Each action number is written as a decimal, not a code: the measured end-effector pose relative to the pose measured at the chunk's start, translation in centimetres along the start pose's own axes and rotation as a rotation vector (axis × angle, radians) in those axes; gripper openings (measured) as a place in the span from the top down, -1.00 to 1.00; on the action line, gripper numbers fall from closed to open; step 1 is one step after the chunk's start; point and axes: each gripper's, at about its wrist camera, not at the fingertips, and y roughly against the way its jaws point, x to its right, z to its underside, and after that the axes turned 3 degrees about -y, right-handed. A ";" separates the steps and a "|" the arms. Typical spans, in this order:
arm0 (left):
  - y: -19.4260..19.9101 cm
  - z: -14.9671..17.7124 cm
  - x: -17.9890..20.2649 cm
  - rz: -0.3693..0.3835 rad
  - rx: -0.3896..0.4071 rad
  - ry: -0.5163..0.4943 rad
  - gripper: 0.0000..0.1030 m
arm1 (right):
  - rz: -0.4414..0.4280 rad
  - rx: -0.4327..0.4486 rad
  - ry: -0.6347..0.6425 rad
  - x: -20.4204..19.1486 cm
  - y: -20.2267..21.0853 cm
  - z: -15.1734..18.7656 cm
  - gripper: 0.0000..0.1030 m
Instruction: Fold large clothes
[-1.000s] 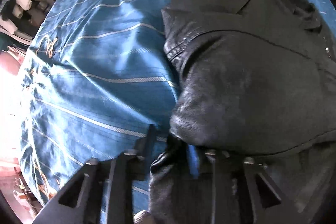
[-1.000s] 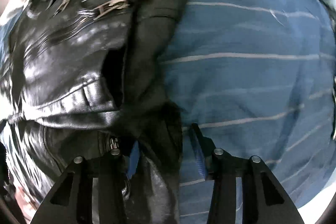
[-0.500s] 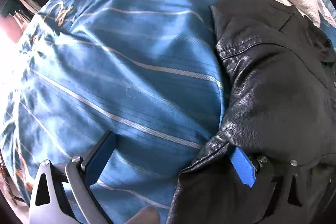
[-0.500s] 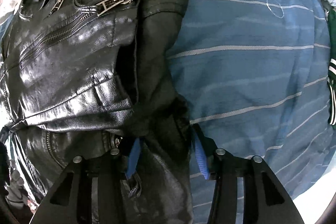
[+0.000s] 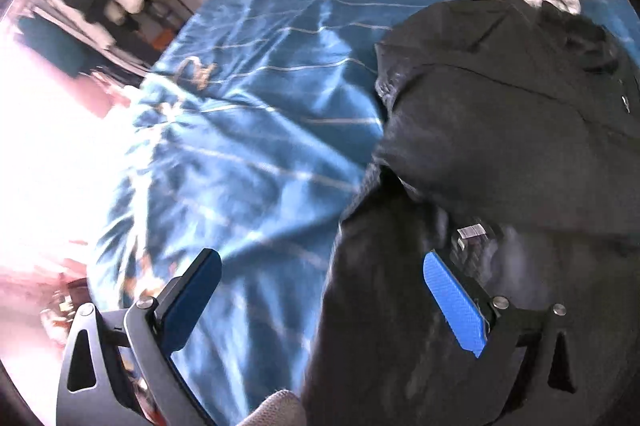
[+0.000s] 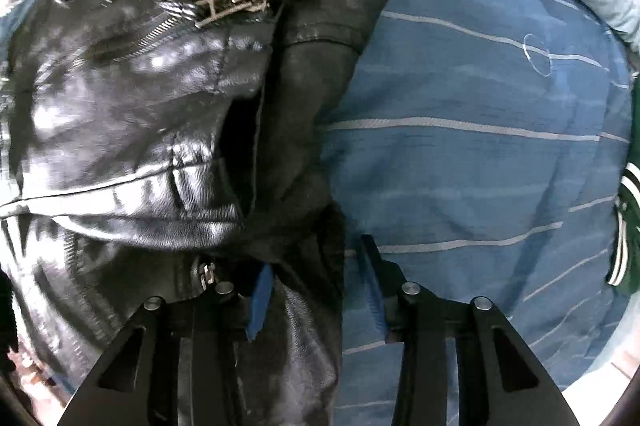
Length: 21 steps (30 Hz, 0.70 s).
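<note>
The left tool (image 5: 320, 290) has just sprung wide open and grips nothing; the black leather jacket (image 5: 500, 130) lies under its right pad and off to the right on the blue striped bed cover (image 5: 260, 146). The right tool (image 6: 316, 290) sits half closed with a jacket fold between its pads, the sleeve running away from it, so it is likely the nearer for the next fold

L gripper (image 5: 320, 290) jaws wide, R gripper (image 6: 316, 298) jaws half-closed
</note>
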 end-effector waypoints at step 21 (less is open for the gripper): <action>14.6 14.5 31.5 -0.256 -0.021 -0.286 -1.00 | -0.327 -0.082 -0.229 24.4 -1.8 7.3 -0.48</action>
